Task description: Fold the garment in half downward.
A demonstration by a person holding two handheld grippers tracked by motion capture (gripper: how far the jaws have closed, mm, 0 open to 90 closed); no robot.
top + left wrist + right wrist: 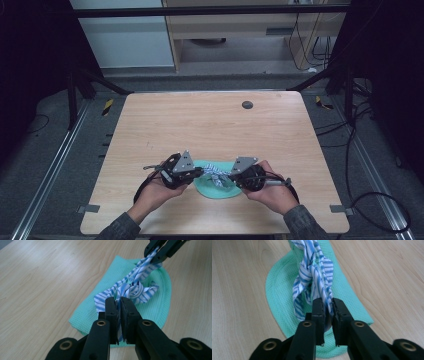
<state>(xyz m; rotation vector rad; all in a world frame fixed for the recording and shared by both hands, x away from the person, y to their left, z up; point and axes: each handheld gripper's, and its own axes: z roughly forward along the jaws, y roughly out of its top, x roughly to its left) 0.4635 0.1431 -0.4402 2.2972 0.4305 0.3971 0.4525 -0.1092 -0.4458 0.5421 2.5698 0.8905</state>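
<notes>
Wooden table (210, 125) carries a green cloth (210, 190) near its front edge, and on it lies a knotted striped strip (216, 172), light, limp and likely slippery, so each tool, left (196, 173) and right (231, 176), stays best clenched on an end close to the knot.

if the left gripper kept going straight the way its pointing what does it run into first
Probably the knotted bunch of the blue-striped cloth it already pinches, lying over the green cloth. Farther along that line the right gripper grips the strip's other end, though depth is hard to judge.
</notes>
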